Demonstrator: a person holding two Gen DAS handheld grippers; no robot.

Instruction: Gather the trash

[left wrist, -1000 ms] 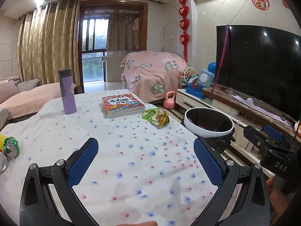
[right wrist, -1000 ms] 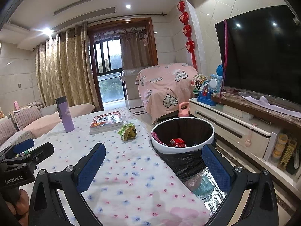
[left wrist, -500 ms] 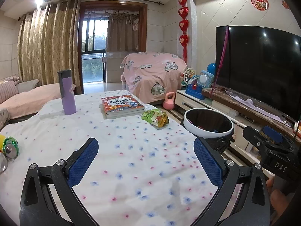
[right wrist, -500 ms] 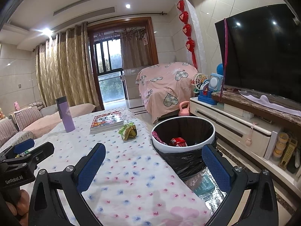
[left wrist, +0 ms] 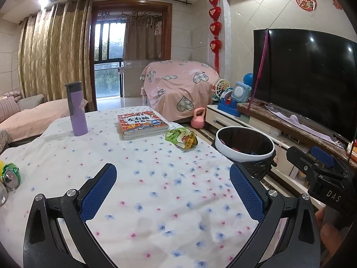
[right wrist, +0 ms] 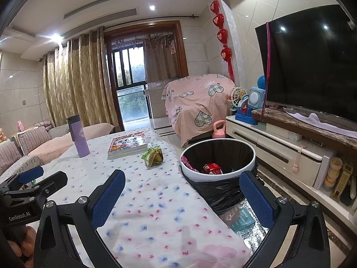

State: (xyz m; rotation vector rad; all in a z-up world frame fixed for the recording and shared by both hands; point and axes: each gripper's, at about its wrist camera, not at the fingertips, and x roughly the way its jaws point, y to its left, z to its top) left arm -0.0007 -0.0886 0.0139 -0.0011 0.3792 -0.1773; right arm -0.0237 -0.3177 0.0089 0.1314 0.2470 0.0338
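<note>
Left wrist view only: crushed green can (left wrist: 10,175) at the table's far left edge, lying on the floral tablecloth (left wrist: 156,178); the right wrist view has just a green sliver of it behind the other gripper.

Right wrist view only: interior of the trash bin (right wrist: 217,156), black-lined with a white rim, holding a red wrapper (right wrist: 212,168) and a pink scrap against the left wall; silvery mat with a teal packet (right wrist: 243,220) on the floor below.

Table, left to right: purple bottle (left wrist: 77,108) upright; stack of books (left wrist: 142,125) near the far edge; green snack packet (left wrist: 181,138) just beside the books, close to the right table edge, apart from the bin.

Open cloth lies between both grippers and the packet. The bin stands against the table's right side.

Left gripper (left wrist: 173,191): fingers wide, holding nothing, over the cloth. Right gripper (right wrist: 183,197): fingers wide, holding nothing, straddling the table edge and the bin.
</note>
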